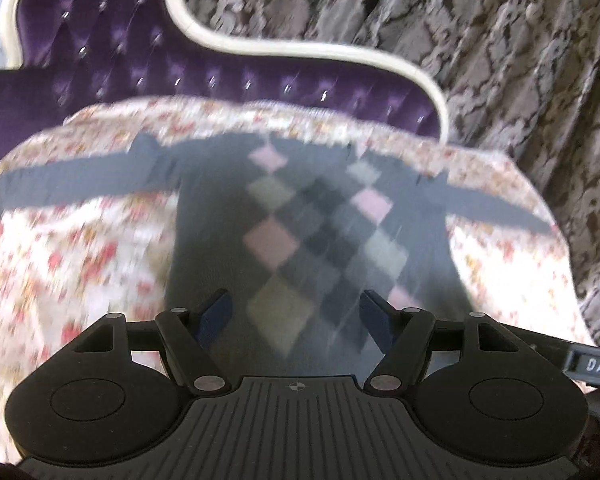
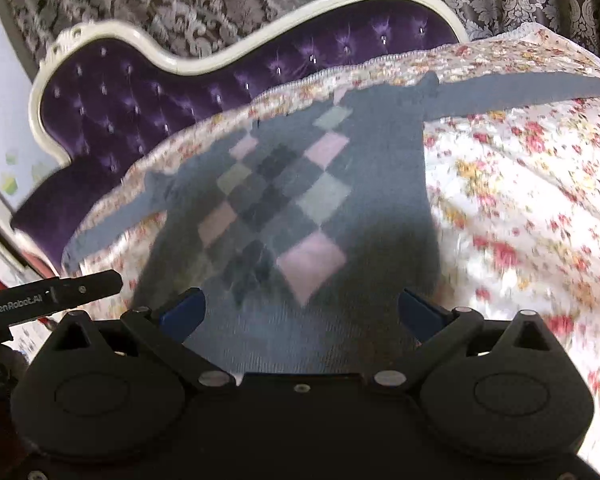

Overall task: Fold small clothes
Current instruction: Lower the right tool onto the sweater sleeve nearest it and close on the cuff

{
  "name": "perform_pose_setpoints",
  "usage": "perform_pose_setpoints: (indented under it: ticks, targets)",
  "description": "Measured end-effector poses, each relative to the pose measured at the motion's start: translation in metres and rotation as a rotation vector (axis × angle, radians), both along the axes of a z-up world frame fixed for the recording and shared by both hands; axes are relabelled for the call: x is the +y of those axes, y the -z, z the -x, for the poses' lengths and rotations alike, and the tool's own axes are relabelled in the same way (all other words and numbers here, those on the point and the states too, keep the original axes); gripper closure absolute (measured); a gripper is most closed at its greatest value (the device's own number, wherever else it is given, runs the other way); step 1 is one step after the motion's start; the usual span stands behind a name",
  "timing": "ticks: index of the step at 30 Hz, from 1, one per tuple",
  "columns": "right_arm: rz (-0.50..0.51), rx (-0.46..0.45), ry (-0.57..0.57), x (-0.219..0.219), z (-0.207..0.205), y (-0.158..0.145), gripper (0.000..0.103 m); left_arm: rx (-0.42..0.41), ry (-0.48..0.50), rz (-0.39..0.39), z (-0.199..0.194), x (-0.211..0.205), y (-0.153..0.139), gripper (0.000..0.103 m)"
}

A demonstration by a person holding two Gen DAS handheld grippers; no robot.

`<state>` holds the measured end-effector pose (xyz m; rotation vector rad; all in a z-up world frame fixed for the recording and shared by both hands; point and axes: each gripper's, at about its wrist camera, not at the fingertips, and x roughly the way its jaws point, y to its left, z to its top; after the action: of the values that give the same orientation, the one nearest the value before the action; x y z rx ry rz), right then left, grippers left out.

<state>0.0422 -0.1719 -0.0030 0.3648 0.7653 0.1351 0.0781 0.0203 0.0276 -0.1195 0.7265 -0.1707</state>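
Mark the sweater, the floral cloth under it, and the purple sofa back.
sweater (image 1: pixel 296 216), left wrist view, on the argyle chest panel.
floral cloth (image 2: pixel 520 184), right wrist view, bare patch right of the sweater.
purple sofa back (image 2: pixel 140 96), right wrist view, tufted velvet.

My left gripper (image 1: pixel 296 314): matte black body, ribbed grey centre plate with a small crosshair mark, two round black housings with circular insets at 7 and 5 o'clock. Silver pivot screws sit on black linkage arms; the fingers (image 1: pixel 216 312) are dark blue. My right gripper (image 2: pixel 302 310): same black housings and silver screws, brighter blue pads (image 2: pixel 184 312), plain black centre with one small screw.
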Motion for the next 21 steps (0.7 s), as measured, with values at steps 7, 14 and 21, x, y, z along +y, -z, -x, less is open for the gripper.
perform_pose_setpoints:
  ticks: [7, 14, 21]
  targets:
    - [-0.081, -0.073, 0.017, -0.043, -0.039, -0.009, 0.001, -0.043, -0.018, -0.102, -0.051, -0.018, 0.008, 0.034]
    - [-0.01, -0.114, 0.107, -0.094, -0.083, -0.008, 0.001, 0.013, -0.035, -0.139, -0.092, -0.03, 0.049, 0.034]
    - [0.072, -0.1, 0.292, -0.168, -0.128, 0.012, 0.007, 0.057, -0.056, -0.179, -0.111, -0.034, 0.078, 0.034]
